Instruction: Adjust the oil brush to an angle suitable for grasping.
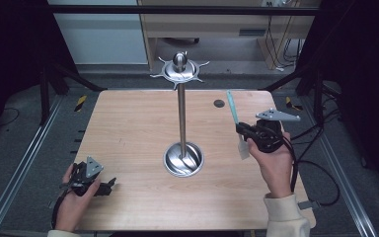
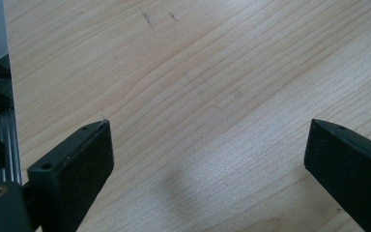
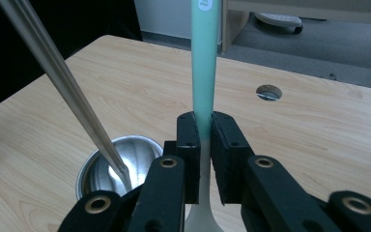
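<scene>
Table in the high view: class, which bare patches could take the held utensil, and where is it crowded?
The table is bare between its left edge and the metal stand, and along the near edge between the left gripper and right gripper. Crowded: around the stand's base, and beside the green-handled utensil.

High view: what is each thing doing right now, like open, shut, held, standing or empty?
Spatula: held up off the table, green handle pointing up.
Right gripper: shut on the spatula.
Left gripper: open, nothing between its jaws, low over the table.
Stand: upright, hooks at the top bare.
Stand's dish: empty.
</scene>
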Available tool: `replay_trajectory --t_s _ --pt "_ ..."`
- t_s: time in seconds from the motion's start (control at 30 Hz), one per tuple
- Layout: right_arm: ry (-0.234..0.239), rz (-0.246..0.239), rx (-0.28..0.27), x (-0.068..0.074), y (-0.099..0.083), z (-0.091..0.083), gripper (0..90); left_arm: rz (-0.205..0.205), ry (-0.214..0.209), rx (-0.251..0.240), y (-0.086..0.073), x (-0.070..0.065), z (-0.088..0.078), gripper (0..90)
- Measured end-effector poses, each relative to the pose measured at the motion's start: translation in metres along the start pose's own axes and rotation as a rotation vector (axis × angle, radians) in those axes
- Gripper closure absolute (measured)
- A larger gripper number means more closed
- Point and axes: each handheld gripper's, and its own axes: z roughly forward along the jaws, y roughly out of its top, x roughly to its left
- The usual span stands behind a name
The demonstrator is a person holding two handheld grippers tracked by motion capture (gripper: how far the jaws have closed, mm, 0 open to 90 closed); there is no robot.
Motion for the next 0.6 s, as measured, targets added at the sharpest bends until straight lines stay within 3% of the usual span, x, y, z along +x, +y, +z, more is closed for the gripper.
replay_trajectory --t_s 0.6 --pt "0.017 -0.022 -0.031 0.013 0.008 -0.006 82.4 0.001 0.001 0.000 0.000 0.000 0.000 3.1"
